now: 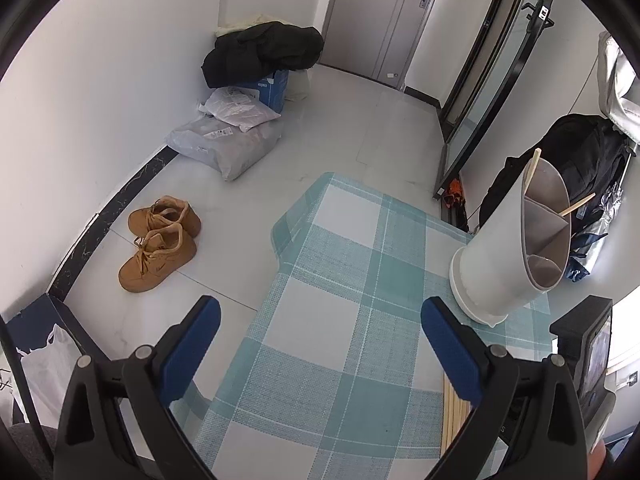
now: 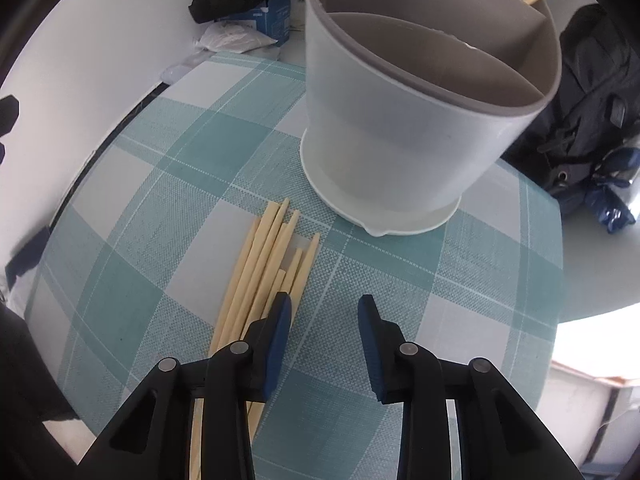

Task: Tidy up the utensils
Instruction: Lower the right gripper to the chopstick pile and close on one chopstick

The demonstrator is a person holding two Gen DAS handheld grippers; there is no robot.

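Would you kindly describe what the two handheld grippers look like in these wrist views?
Both match. The left gripper and right gripper each have two angular matte-black plastic fingers, hollowed with triangular cut-outs, joined by round silver pivot pins. Flat blue pads line the fingers' inner faces. No cables or sleeves are visible.

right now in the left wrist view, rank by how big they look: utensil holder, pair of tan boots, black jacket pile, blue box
1. utensil holder, though it sits nearest the camera
2. black jacket pile
3. pair of tan boots, close to the jacket pile, so unsure
4. blue box, partly covered by the jacket

Pale wooden chopsticks (image 2: 264,276), woven tablecloth (image 2: 168,184), matt plastic holder (image 2: 400,148)
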